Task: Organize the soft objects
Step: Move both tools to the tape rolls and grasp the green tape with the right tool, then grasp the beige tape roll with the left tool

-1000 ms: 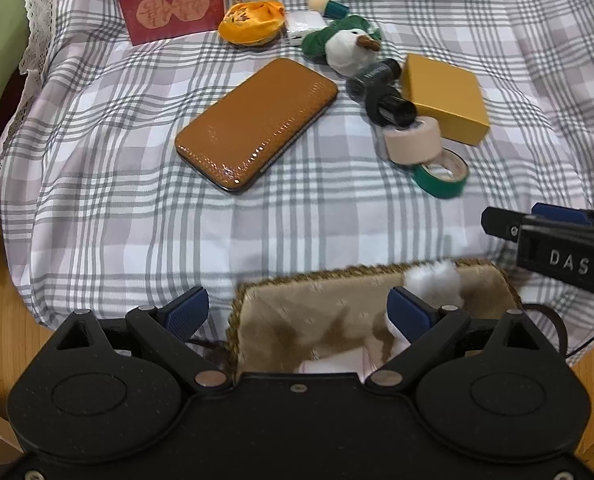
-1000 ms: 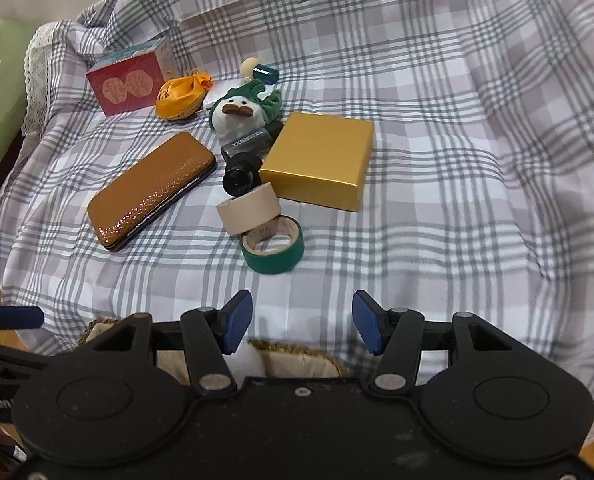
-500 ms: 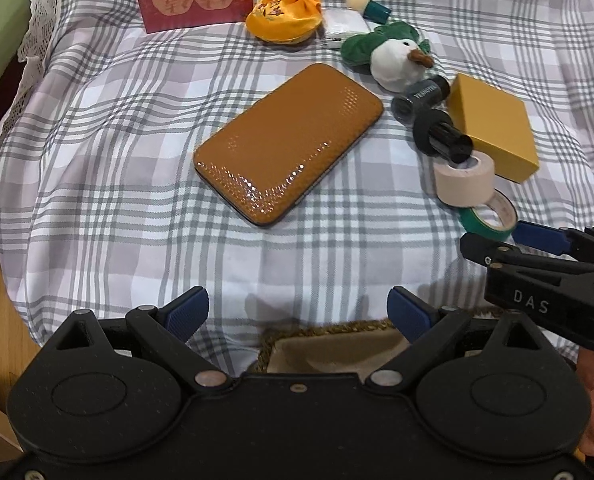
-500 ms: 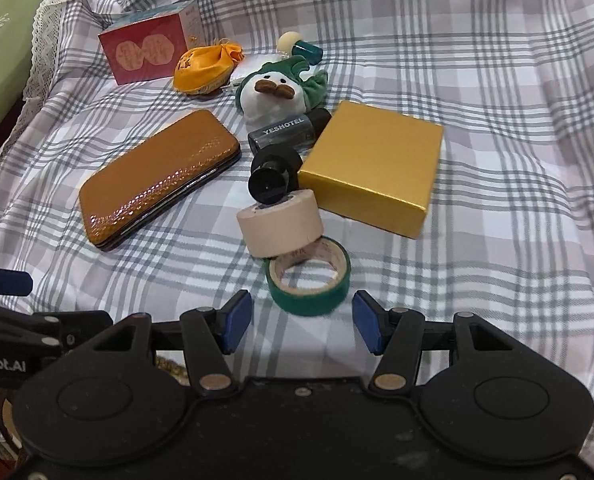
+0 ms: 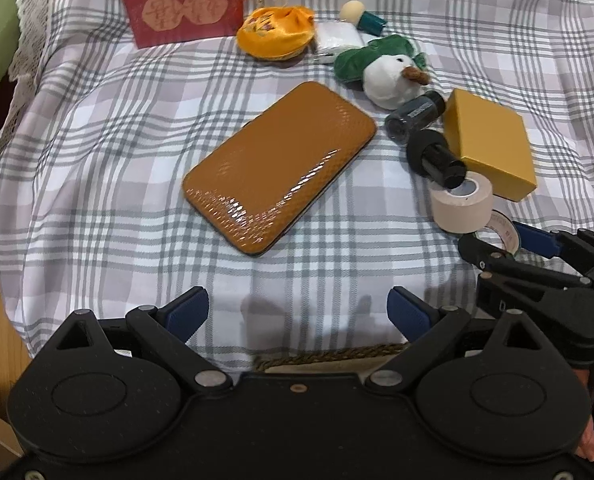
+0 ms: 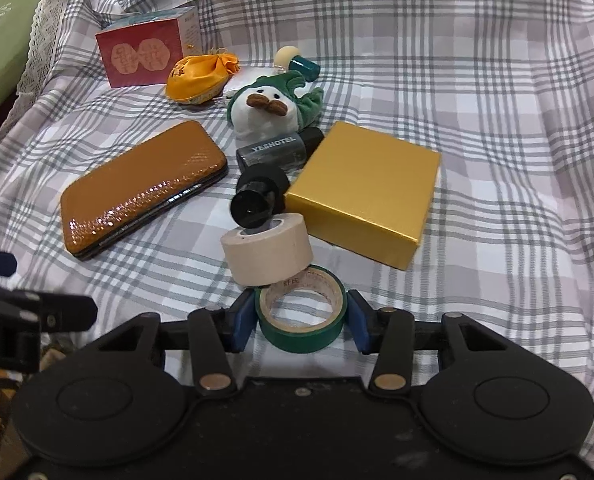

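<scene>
My right gripper (image 6: 301,320) is low over the checked cloth and its jaws are closing. The green tape roll (image 6: 301,320) sits between the blue pads, which touch its sides. A beige tape roll (image 6: 267,254) leans on the green roll's far edge. My left gripper (image 5: 297,312) is open and holds nothing, near the cloth's front edge. A white and green plush toy (image 5: 389,76) (image 6: 265,108) and an orange fabric pouch (image 5: 275,32) (image 6: 201,76) lie at the back. In the left wrist view the right gripper (image 5: 501,240) is at the right, over the green roll.
A glossy brown case (image 5: 277,168) lies mid-cloth. A gold box (image 6: 365,192), two dark bottles (image 6: 273,152) and a red box (image 5: 185,12) sit around the toys. A basket's braided rim (image 5: 329,354) peeks under the left gripper. The cloth's right side is bare.
Both grippers moved from above the basket out over the cloth. The right gripper came down around the green tape roll and its jaws narrowed onto it. The basket has slipped almost out of view.
</scene>
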The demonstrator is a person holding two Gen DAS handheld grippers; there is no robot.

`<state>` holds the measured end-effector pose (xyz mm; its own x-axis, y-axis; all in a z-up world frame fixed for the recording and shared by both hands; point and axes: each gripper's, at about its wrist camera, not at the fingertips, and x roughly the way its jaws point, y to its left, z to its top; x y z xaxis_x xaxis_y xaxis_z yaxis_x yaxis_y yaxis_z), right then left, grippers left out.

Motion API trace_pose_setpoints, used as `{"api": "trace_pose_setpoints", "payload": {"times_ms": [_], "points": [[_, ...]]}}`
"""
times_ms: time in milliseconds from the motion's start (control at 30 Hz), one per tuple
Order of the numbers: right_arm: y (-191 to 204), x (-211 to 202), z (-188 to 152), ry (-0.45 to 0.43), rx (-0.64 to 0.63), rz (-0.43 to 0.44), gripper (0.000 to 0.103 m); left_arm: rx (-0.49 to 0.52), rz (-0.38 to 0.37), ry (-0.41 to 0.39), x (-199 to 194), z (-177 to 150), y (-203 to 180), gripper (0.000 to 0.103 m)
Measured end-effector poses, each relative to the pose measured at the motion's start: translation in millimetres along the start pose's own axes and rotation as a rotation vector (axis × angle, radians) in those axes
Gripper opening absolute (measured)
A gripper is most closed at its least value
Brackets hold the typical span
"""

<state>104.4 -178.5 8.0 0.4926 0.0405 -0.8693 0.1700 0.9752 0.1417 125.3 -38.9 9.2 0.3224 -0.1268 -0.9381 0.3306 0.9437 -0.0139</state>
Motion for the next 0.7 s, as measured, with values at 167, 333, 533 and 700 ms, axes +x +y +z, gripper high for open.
{"api": "trace_pose_setpoints", "payload": {"times_ms": [167, 333, 533, 700], "points": [[-15.2, -8.5, -4.6, -0.004, 0.023, -0.03, 0.045, 0.023, -0.031, 0.004, 1.2, 4.6, -12.5, 0.093], [-34.5, -14.5, -7.7, -0.012, 0.065, -0.079, 0.045, 0.048, -0.064, 0.003, 2.8, 12.2, -29.9, 0.093], [-57.4, -16.8, -11.0, -0.014, 0.133, -0.105, 0.045, 0.098, -0.083, -0.01, 9.3, 21.6, -51.7, 0.093], [-60.4, -18.7, -13.1, -0.021, 0.134, -0.102, 0.045, 0.074, -0.096, -0.015, 16.3, 35.1, -56.1, 0.093]]}}
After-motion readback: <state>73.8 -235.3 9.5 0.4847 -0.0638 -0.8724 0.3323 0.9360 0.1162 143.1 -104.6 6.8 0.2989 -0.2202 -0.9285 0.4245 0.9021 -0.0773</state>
